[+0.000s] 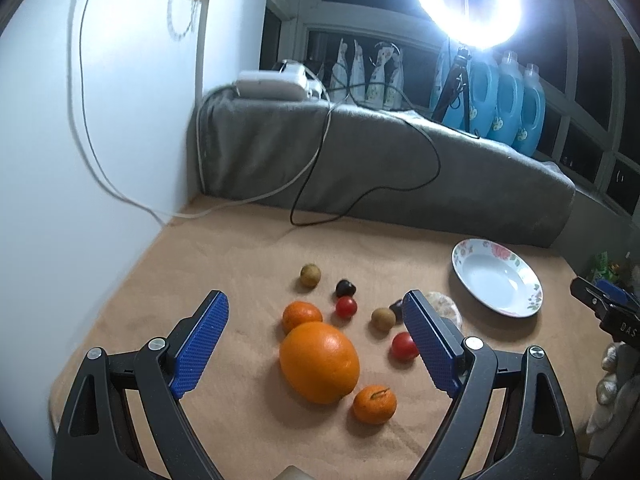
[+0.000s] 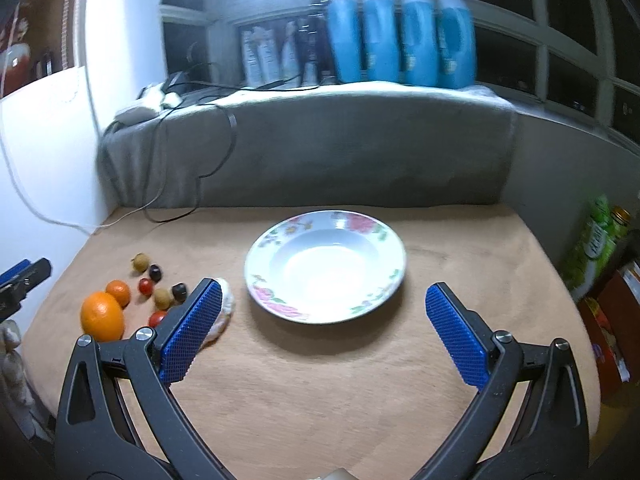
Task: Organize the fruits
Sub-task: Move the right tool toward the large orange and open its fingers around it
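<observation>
Step in hand, by judgement: approach, nothing gripped. Left hand-held gripper (image 1: 316, 344) spread wide above large orange (image 1: 319, 362); right hand-held gripper (image 2: 324, 334) spread wide, empty, just short of plate (image 2: 256, 254). Fruits clustered left of plate on tan worktop (image 2: 320, 400). Next: lower, close gently on round, dimpled, roll-prone orange. Plate glossy, floral-rimmed, shallow.

The left wrist view is looking down from close above the fruit, facing the grey ledge, with the large orange (image 1: 319, 362) sitting in the lower centre. The right wrist view is looking forward, low over the tan table (image 2: 320, 392), with the floral plate (image 2: 325, 266) at centre. Both are sharing the plate (image 1: 497, 277), the fruit cluster at the left edge, and the blue bottles (image 2: 400, 30) at the top
</observation>
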{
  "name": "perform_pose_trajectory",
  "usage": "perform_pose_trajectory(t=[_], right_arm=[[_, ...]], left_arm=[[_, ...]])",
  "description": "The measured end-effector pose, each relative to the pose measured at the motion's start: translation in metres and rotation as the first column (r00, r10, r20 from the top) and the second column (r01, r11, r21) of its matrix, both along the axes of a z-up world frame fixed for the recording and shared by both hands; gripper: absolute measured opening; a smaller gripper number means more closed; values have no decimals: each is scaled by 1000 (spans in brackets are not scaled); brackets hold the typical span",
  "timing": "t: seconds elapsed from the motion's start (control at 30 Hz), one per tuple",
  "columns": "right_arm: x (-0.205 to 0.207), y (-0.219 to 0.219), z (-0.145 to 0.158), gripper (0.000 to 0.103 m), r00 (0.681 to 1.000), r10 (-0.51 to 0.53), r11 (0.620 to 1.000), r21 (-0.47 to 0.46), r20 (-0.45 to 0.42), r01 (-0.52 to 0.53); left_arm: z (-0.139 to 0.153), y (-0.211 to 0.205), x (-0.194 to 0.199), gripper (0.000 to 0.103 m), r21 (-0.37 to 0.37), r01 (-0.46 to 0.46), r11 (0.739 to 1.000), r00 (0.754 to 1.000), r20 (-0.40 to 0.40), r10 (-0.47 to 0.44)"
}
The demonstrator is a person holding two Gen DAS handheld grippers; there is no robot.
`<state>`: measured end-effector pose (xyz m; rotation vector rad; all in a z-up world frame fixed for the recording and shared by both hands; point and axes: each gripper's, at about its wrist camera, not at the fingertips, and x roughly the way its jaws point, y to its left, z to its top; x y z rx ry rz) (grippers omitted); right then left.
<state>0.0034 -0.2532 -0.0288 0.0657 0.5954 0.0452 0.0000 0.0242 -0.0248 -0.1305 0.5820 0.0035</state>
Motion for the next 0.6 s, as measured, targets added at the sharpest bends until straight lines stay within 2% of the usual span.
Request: perform_pose_trajectory(t=[0.27,0.6], right_arm=[[21,39,-8,103,983,176,984,22,-55,-175],[41,84,-13,103,925,359,932,93,-123,-349]], left_arm=[[-25,20,-2,88,-105,23,994,997,-67,-30],[-51,37,1,76,-243,35,969,988,-135,-70]])
